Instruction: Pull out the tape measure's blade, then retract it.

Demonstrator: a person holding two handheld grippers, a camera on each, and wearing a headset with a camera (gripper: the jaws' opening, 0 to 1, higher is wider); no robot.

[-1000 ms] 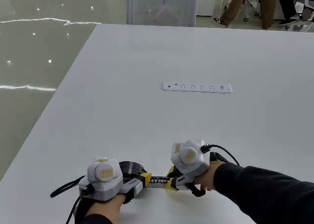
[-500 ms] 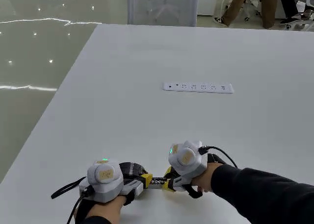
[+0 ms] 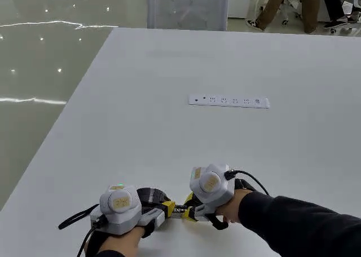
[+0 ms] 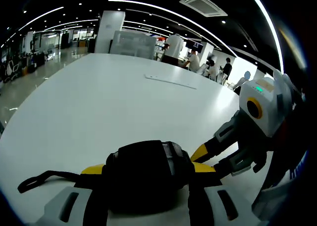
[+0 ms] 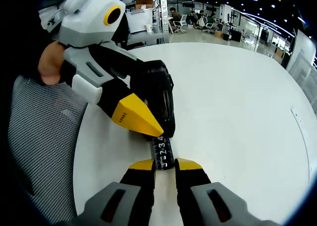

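The tape measure's black case [image 3: 150,197] lies near the table's front edge, and my left gripper [image 3: 167,206] is shut on it. In the left gripper view the case [image 4: 148,172] sits between my left gripper's [image 4: 148,186] yellow-tipped jaws, a black strap trailing off to the left. A short length of blade [image 3: 179,211] runs right from the case to my right gripper [image 3: 189,212], which is shut on its end. In the right gripper view the numbered blade [image 5: 162,152] comes from the case [image 5: 157,94] into my right gripper [image 5: 163,165]. The fingertips of the two grippers are close together.
A white power strip [image 3: 228,101] lies flat mid-table, well beyond the grippers. The white table [image 3: 169,127] has its left edge close to the left gripper, with glossy floor below. People and chairs stand past the far edge.
My right gripper has moved left toward the case, and the blade showing between the grippers has shortened. The left gripper and case have stayed put.
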